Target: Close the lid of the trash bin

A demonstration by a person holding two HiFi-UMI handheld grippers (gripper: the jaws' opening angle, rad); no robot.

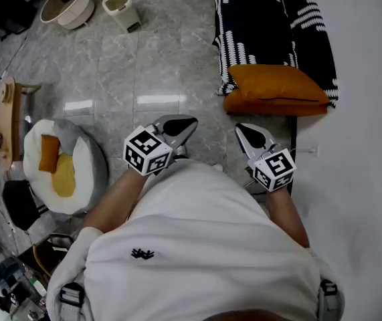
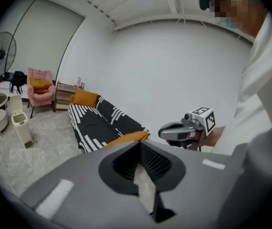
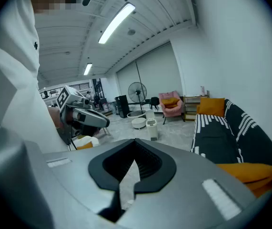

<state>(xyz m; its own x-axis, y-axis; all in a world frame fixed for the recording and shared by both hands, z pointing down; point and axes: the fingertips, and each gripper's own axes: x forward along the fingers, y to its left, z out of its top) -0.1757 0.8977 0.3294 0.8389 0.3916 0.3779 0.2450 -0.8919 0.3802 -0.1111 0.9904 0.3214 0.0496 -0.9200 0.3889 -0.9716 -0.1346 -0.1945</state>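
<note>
The small cream trash bin (image 1: 120, 9) stands on the grey tiled floor far ahead at the upper left, its lid tipped up and open. It shows small in the left gripper view (image 2: 20, 125) and in the right gripper view (image 3: 151, 128). My left gripper (image 1: 180, 127) and right gripper (image 1: 251, 136) are both held close to my body, far from the bin. Both are shut with nothing between the jaws. Each gripper view looks along its own jaws, left gripper (image 2: 139, 144) and right gripper (image 3: 135, 141).
A round basin (image 1: 67, 2) sits beside the bin. A black-and-white striped sofa (image 1: 271, 25) with an orange cushion (image 1: 274, 89) runs along the white wall at right. A grey beanbag (image 1: 83, 169) and a wooden side table (image 1: 7, 112) stand at left. A fan (image 2: 0, 56) and a pink armchair (image 2: 40, 87) lie beyond the bin.
</note>
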